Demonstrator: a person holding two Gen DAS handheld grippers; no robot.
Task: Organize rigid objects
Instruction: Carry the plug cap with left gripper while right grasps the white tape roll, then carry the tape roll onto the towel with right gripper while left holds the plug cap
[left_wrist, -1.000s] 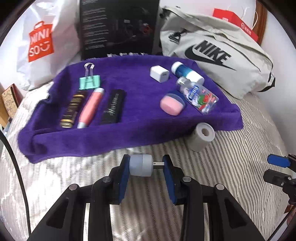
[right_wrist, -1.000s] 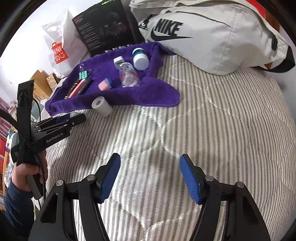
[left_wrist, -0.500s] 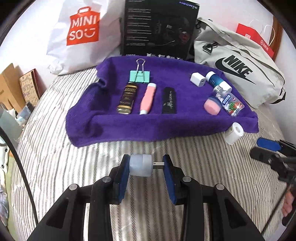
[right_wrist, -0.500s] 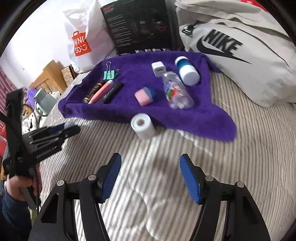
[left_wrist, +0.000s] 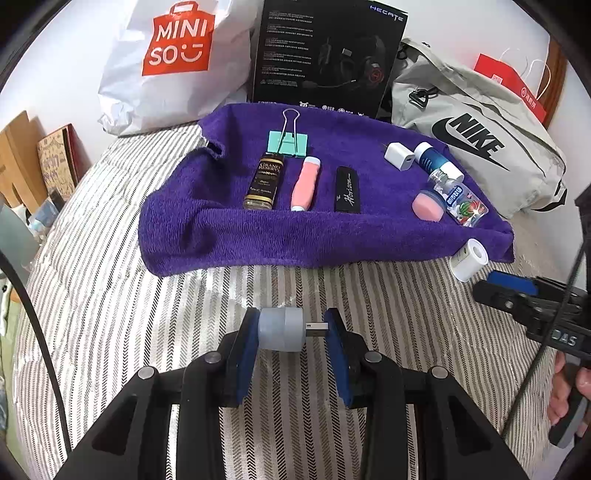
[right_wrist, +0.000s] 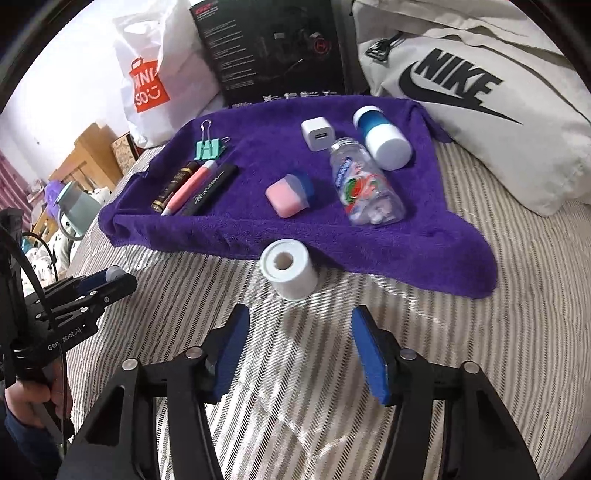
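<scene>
My left gripper (left_wrist: 291, 330) is shut on a small pale-blue USB plug (left_wrist: 281, 328), held above the striped bedcover in front of the purple towel (left_wrist: 229, 229). On the towel lie a mint binder clip (left_wrist: 287, 142), a dark bottle (left_wrist: 264, 181), a pink tube (left_wrist: 305, 184), a black stick (left_wrist: 348, 190), a white charger cube (left_wrist: 398, 156), a blue-white jar (left_wrist: 436, 162), a clear candy bottle (left_wrist: 460, 201) and a pink case (left_wrist: 427, 206). My right gripper (right_wrist: 299, 349) is open and empty, just short of a white roll (right_wrist: 290, 268) lying off the towel's front edge.
A Miniso bag (left_wrist: 177, 59), a black headset box (left_wrist: 325, 55) and a grey Nike bag (left_wrist: 476, 140) stand behind the towel. The left gripper shows at the left in the right wrist view (right_wrist: 107, 284). Furniture and clutter lie beyond the bed's left edge.
My left gripper has pulled back and swung left with the USB plug still in it. My right gripper has moved in toward the white roll.
</scene>
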